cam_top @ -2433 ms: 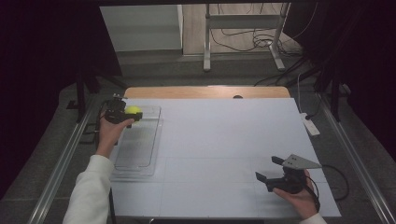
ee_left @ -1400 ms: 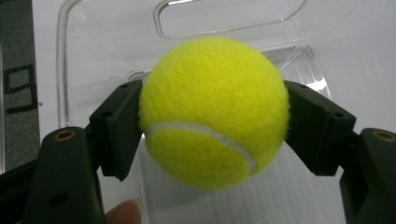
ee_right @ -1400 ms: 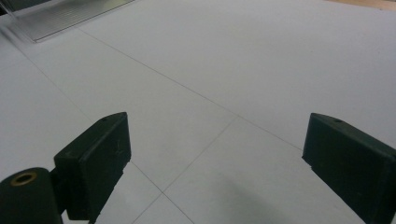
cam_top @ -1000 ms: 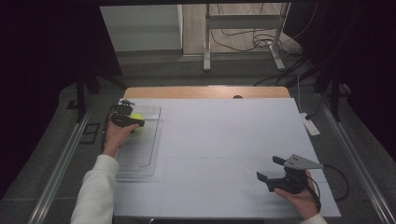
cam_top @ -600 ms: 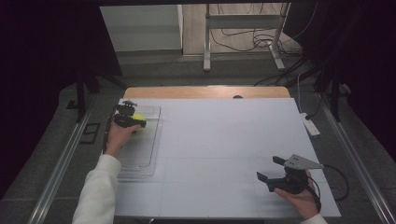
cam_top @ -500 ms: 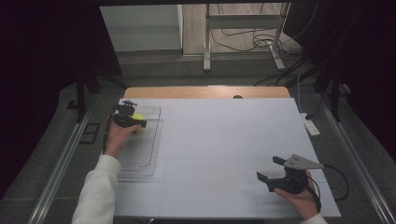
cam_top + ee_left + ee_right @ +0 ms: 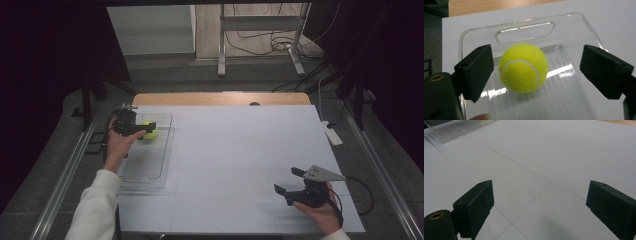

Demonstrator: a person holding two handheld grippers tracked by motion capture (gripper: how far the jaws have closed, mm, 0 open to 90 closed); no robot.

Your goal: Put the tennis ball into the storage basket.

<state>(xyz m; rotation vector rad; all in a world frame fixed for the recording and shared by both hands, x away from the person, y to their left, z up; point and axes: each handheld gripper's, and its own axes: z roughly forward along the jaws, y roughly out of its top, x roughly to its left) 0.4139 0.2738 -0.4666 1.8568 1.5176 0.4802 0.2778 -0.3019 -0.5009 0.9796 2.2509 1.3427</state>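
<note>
Here we count one tennis ball (image 7: 523, 68), one clear plastic tray (image 7: 574, 100) and two hand-held grippers on the white table (image 7: 240, 150). The yellow-green ball lies inside the tray, near the end with the slot handle (image 7: 525, 32), resting on the tray's ribbed floor. In the high view the tray sits along the table's left side, and the ball is at its far end.

The left hand-held gripper (image 7: 536, 72) hangs over that end of the tray with its two black jaws spread wide, one on each side of the ball. We see a gap between the ball and the jaw on the right of the left gripper view; the jaw on the left stands just beside the ball, and we cannot tell whether it touches. The ball is not clamped. In the high view the person's left hand (image 7: 118, 145), in a white sleeve (image 7: 95, 210), holds this hand-held gripper.

The right hand-held gripper (image 7: 292, 181) is well apart from the tray, near the table's front right corner, held low by the right hand (image 7: 320, 212). Its two jaws are also wide apart, with bare white table between them. It carries one grey three-cornered plate (image 7: 322, 173) on top.

One white power strip (image 7: 332, 135) lies beside the table's right edge.
</note>
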